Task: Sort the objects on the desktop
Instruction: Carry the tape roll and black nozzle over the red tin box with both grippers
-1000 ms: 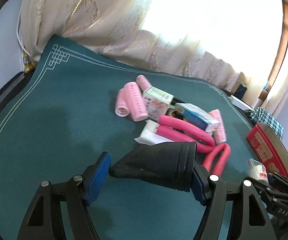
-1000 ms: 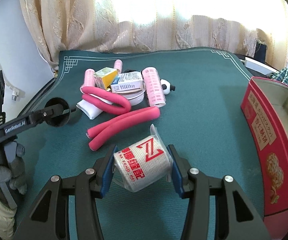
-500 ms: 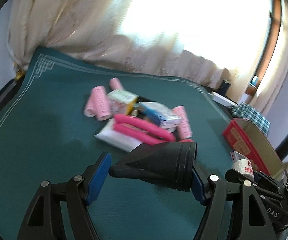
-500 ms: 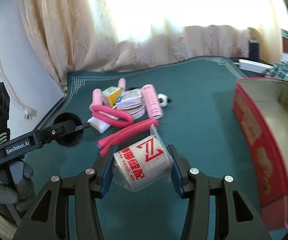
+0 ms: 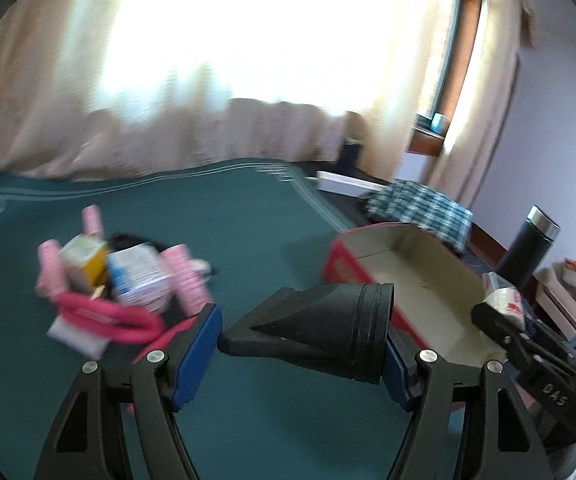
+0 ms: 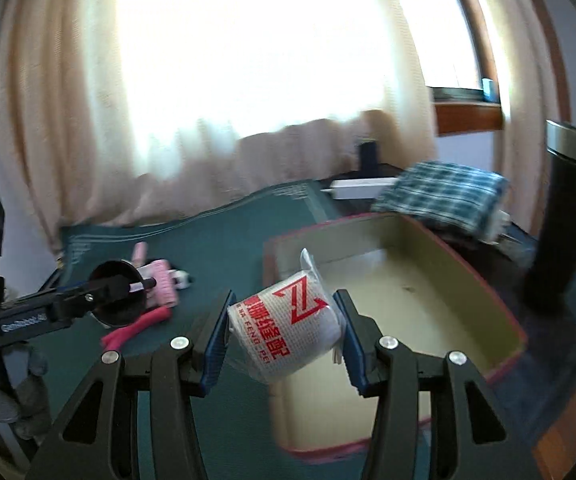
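Observation:
My left gripper (image 5: 302, 350) is shut on a black funnel-shaped nozzle (image 5: 320, 330), held above the green table mat (image 5: 228, 216). My right gripper (image 6: 284, 338) is shut on a white wrapped roll with red print (image 6: 288, 330), held over the near left rim of the open red box (image 6: 388, 300). The box (image 5: 408, 276) also shows in the left wrist view, right of the nozzle. A pile of pink hair rollers, pink foam rods and small cartons (image 5: 120, 280) lies on the mat at the left.
A dark thermos (image 6: 564, 208) stands right of the box. A folded checked cloth (image 6: 444, 196) and a white flat box (image 6: 360, 188) lie behind it. Curtains hang along the far table edge.
Both grippers have swung right toward the red box with their loads. The roll has moved from above the mat to over the box's rim. The pile is now at the left.

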The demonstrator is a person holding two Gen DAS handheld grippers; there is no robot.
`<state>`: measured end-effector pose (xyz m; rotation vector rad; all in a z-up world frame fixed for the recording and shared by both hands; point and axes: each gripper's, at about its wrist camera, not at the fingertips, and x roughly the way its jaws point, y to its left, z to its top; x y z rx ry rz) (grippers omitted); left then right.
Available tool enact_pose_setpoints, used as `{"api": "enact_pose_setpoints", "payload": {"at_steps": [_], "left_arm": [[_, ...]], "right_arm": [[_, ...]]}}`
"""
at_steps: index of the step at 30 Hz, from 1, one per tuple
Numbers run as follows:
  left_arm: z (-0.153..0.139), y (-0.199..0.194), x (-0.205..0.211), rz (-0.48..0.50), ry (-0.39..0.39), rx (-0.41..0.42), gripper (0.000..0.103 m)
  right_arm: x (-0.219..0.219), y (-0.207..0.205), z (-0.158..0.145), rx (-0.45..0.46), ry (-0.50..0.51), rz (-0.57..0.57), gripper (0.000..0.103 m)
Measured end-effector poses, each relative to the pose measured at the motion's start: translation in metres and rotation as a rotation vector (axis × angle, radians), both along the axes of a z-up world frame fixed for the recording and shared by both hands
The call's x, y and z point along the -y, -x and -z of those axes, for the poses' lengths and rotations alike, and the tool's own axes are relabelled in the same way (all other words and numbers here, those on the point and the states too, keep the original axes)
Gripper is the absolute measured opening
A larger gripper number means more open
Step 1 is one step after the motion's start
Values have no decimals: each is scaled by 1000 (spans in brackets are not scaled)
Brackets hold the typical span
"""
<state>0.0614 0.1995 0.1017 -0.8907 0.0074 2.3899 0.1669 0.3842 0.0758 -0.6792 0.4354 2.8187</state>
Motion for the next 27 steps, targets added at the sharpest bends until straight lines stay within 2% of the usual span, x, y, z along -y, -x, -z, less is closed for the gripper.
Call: {"api": "enact_pose_setpoints", "payload": {"at_steps": [10,17,18,19,21,27], "left_arm": [[-13,1,-87,174,21,-23,75],[-4,15,-128,248,14,27,75],[-2,15,-133,260,14,30,75],[-1,15,-136,266,14,29,76],[-1,16,-137,274,6,28,85],[0,30,-123,220,-29,54,86]], "right_arm": [[-41,-3,7,55,1,97,54],[-55,-3,10,93,-4,126,56],[-55,-3,10,94,-5,127,62],[-56,-4,10,91,-7,129,72],[-56,-5,9,82,-19,140,83],[-58,-2,12,97,-21,154,83]]}}
